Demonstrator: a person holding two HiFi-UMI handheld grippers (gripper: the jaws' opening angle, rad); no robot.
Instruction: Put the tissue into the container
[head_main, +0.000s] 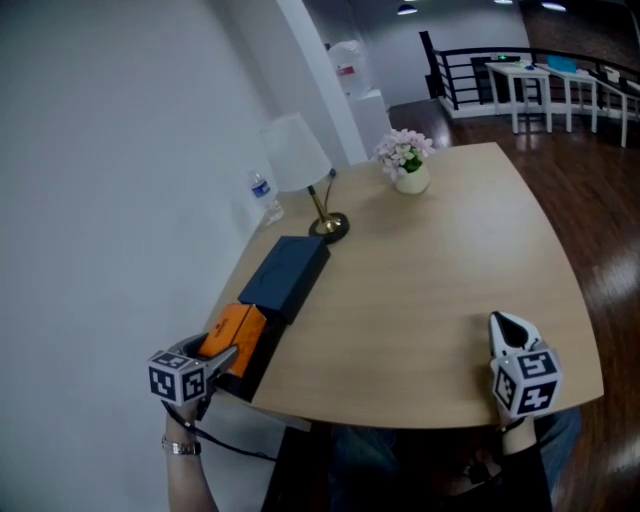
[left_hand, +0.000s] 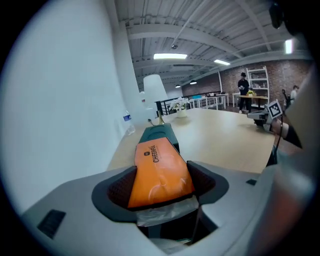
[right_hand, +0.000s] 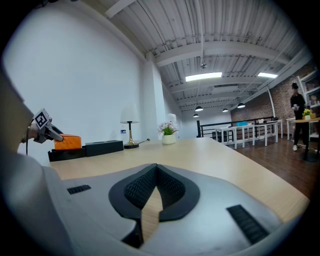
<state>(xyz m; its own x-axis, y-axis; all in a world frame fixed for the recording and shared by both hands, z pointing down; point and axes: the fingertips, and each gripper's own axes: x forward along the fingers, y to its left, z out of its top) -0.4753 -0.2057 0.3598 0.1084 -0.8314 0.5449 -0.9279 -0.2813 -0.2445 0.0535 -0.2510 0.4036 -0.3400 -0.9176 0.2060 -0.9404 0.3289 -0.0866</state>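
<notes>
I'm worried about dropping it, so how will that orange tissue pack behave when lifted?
The orange tissue pack looks soft: its wrapper dimples where the left hand-held gripper pinches it, so it probably squashes. Its glossy film may slip between the pads.

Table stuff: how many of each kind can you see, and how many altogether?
Tissue pack: 1
Container: 1
Lamp: 1
Flower pot: 1
Water bottle: 1
Total: 5
</notes>
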